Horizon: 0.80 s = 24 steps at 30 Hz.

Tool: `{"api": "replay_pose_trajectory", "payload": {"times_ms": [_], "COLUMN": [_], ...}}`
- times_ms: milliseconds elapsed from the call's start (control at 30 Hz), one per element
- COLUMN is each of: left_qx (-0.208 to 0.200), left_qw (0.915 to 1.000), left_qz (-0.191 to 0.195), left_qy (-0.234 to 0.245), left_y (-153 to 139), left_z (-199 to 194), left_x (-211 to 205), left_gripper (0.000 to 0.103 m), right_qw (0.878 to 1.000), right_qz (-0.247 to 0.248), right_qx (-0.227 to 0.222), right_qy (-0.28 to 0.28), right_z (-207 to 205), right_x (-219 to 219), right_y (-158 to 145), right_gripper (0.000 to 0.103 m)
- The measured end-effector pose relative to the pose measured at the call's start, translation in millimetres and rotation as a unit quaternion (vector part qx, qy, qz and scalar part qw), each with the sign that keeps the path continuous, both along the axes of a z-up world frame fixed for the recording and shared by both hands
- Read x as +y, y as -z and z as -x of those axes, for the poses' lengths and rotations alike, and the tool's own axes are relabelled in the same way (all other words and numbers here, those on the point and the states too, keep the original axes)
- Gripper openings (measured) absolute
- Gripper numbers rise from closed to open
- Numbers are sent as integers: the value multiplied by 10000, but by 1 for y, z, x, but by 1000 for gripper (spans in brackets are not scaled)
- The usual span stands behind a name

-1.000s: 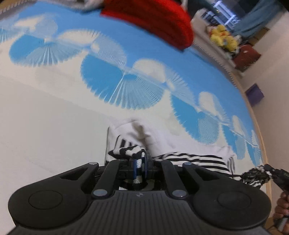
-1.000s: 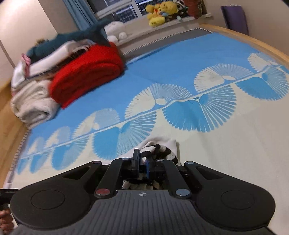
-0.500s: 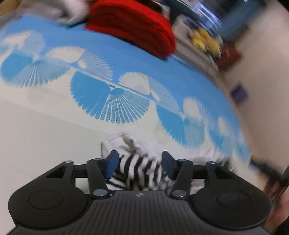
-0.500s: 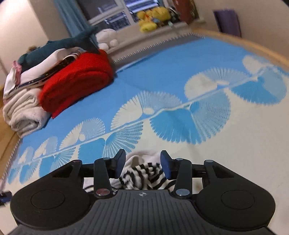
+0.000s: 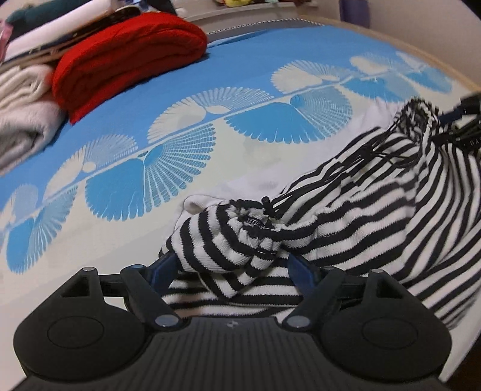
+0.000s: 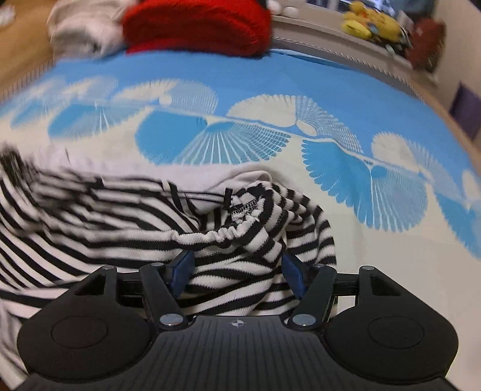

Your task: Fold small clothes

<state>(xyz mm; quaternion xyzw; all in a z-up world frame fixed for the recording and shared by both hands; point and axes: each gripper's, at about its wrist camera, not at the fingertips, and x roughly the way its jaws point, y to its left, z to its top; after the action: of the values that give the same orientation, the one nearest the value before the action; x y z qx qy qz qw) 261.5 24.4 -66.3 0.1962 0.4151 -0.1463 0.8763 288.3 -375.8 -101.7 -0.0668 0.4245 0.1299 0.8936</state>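
A black-and-white striped garment (image 5: pixel 360 210) lies rumpled on the blue and cream bedcover (image 5: pixel 210 75). One bunched corner (image 5: pixel 228 240) of it rests between the blue pads of my left gripper (image 5: pixel 232 269). Those jaws are opening and stand wide, not pressing the cloth. In the right wrist view the garment (image 6: pixel 90 228) spreads to the left. Its other bunched corner (image 6: pixel 255 222) lies between the pads of my right gripper (image 6: pixel 237 273), whose jaws are also opening and stand apart. The right gripper's dark body (image 5: pixel 469 120) shows at the far right of the left wrist view.
A folded red blanket (image 5: pixel 126 51) and a pile of pale folded clothes (image 5: pixel 21 99) sit at the far side of the bed. Plush toys (image 6: pixel 369 21) line a ledge behind. A purple object (image 6: pixel 466 111) stands past the bed's wooden edge.
Both grippers were shut on the garment's corners; they have opened and the corners now lie loose on the bed. Both views have rolled and moved closer to the cloth.
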Motion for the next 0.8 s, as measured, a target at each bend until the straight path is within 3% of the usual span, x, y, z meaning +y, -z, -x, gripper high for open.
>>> {"api": "replay_pose_trajectory", "payload": {"times_ms": [33, 67, 100, 133, 167, 200, 267, 333, 400, 467, 667, 800], "left_qx": [-15, 39, 137, 206, 125, -39, -450, -803, -1012, -1034, -968, -533], "left_qw": [10000, 9999, 9997, 9996, 9998, 9999, 9976, 9881, 9815, 9805, 9740, 9712], "left_qz": [-83, -112, -74, 9, 52, 92, 468, 1025, 1161, 1089, 1087, 1077], "left_qy": [42, 97, 166, 199, 175, 115, -237, -821, -1134, -1266, -1738, -2058], "left_y": [3, 5, 6, 6, 3, -3, -21, -38, -43, -41, -26, -2], "left_z": [-2, -5, -9, -13, -16, -18, -24, -32, -42, -56, -97, -119], "left_x": [-3, -5, -6, -5, -3, 0, 14, 34, 39, 36, 35, 36], "left_gripper": [78, 55, 20, 9, 8, 7, 7, 7, 7, 7, 7, 7], "right_qw": [9998, 9991, 9983, 9979, 9979, 9982, 9974, 9928, 9830, 9780, 9796, 9819], "right_qz": [185, 409, 558, 609, 581, 539, 355, -225, -677, -697, -153, 33], "right_qx": [-30, -36, -17, 9, -3, -94, -625, -1061, -1451, -1709, -1710, -1509], "right_qy": [-54, -117, -178, -237, -269, -246, 46, 514, 897, 967, 1044, 1140], "right_z": [-2, -5, -7, -10, -12, -15, -18, -23, -27, -34, -72, -95], "right_x": [5, 11, 15, 17, 18, 18, 12, -3, -15, -11, 17, 27], "right_y": [3, 7, 9, 10, 9, 6, -15, -39, -54, -58, -36, -17], "right_gripper": [63, 54, 30, 23, 9, 6, 4, 2, 2, 2, 2, 2]}}
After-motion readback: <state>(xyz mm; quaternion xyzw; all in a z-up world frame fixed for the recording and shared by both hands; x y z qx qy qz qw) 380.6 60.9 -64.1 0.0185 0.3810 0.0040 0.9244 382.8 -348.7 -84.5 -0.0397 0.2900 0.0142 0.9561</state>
